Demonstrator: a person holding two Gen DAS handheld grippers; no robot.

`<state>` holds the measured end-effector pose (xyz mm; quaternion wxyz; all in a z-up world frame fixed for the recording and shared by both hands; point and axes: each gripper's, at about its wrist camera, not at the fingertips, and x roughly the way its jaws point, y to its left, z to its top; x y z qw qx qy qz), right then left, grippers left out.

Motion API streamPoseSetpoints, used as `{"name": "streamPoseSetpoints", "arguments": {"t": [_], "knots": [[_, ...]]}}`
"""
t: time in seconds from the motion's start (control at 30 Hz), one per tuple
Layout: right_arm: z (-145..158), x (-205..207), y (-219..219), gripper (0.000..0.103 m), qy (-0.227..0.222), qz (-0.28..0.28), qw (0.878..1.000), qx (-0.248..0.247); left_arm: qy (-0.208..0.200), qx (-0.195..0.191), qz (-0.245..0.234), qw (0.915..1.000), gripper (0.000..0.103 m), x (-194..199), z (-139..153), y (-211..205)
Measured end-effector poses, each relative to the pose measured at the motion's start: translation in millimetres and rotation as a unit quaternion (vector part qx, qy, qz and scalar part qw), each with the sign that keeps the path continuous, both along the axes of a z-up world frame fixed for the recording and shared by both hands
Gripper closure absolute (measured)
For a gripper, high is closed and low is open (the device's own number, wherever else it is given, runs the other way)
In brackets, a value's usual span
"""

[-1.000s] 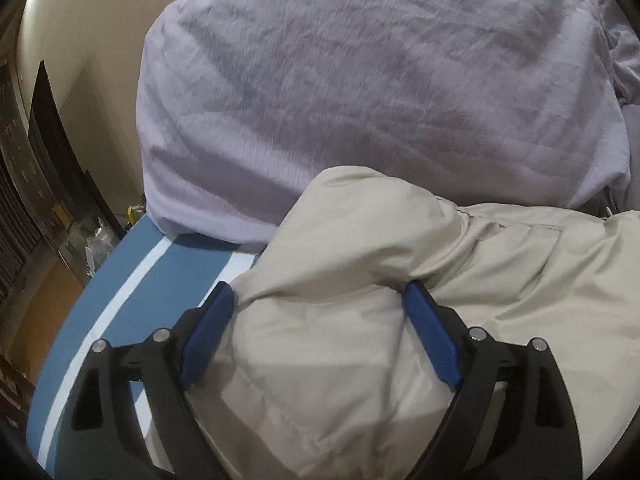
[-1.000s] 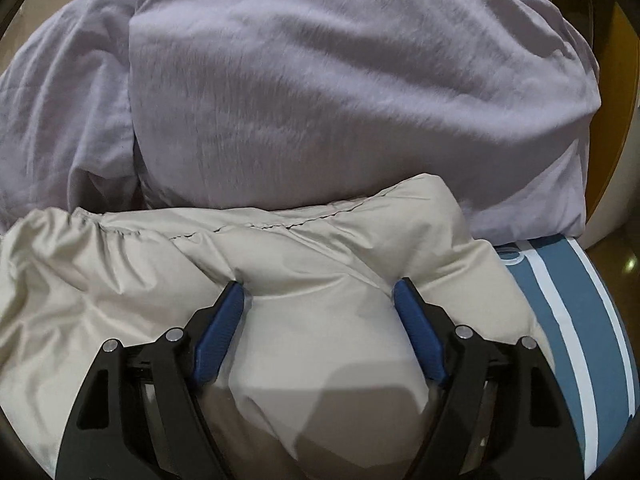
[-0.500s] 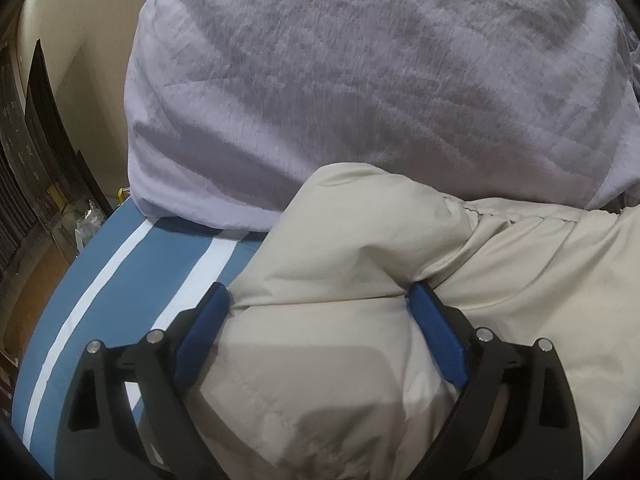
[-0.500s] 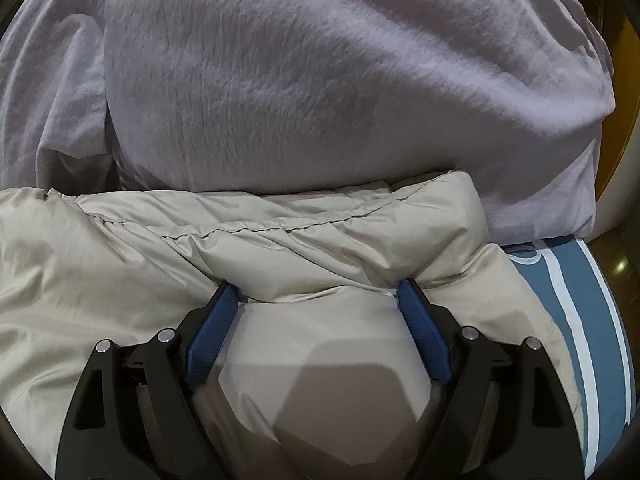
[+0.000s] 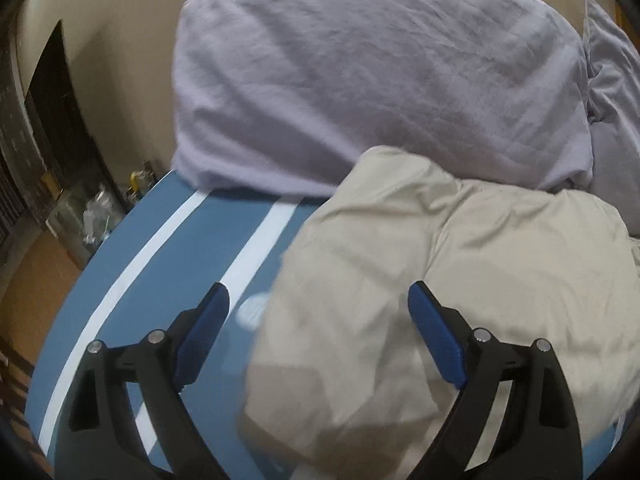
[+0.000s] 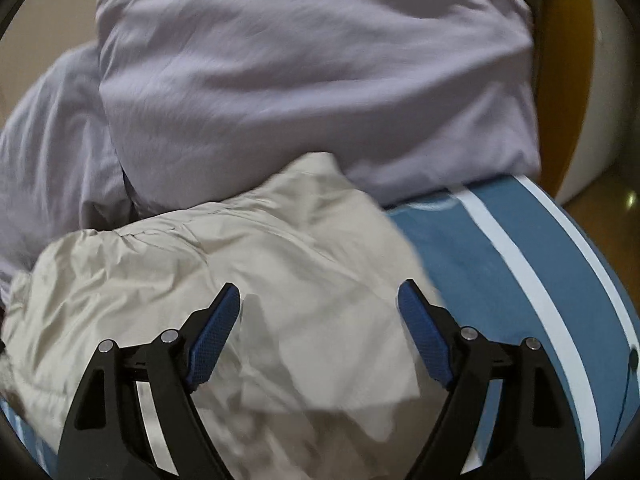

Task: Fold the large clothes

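the bed (image 5: 168, 280) is the biggest thing before us: a blue cover with white stripes, running out to the left in the left view and to the right in the right view (image 6: 520, 264). at its far end sits a large pillow (image 5: 380, 80) in a pale lilac case, with a second lilac piece (image 5: 612, 92) bunched up beside it.

the jacket (image 5: 460, 280) lies on the bed between our two tongs, its far edge up against the pillow. it is beige and puffy, gathered into a rumpled bundle; in the right view (image 6: 248, 264) a stitched seam runs across its upper part and a loose flap spreads toward us. we judge it light and soft, full of air, with a smooth shell that looks slippery. it should squash easily but spring back, so a fold will likely want pressing down to stay. a pinch on one thin layer may slide off; we would take hold at a seam or hem, or gather a thick roll of padding at the outer corners.

the left tongs (image 5: 318, 300) stand wide open. their left pad hangs over bare blue cover and their right pad over the jacket, and neither presses on anything, so they hold nothing. the right tongs (image 6: 320, 292) are spread wide as well, above the jacket's near flap, with cloth showing between the pads but not pinched. both views are a little smeared.
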<state>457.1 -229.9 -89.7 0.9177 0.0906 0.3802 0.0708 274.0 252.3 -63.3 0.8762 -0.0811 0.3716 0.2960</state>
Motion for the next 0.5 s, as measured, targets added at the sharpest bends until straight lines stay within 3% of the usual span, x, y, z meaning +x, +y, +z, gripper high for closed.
{"name": "streamPoseSetpoints", "arguments": {"t": [0.17, 0.33, 0.5], "knots": [[-9.1, -23.6, -37.0, 0.020, 0.026, -0.024, 0.999, 0.004, 0.000, -0.016, 0.007, 0.9998, 0.012, -37.6, -1.7, -1.0], [-33.8, -39.7, -52.0, 0.020, 0.071, -0.025, 0.996, 0.049, 0.008, -0.031, 0.010, 0.9994, 0.012, -52.8, -9.0, -2.7], [-40.0, -47.1, -61.3, 0.020, 0.092, -0.019, 0.991, 0.096, 0.014, -0.045, 0.012, 0.9988, 0.012, -54.6, -18.5, -8.4]]}}
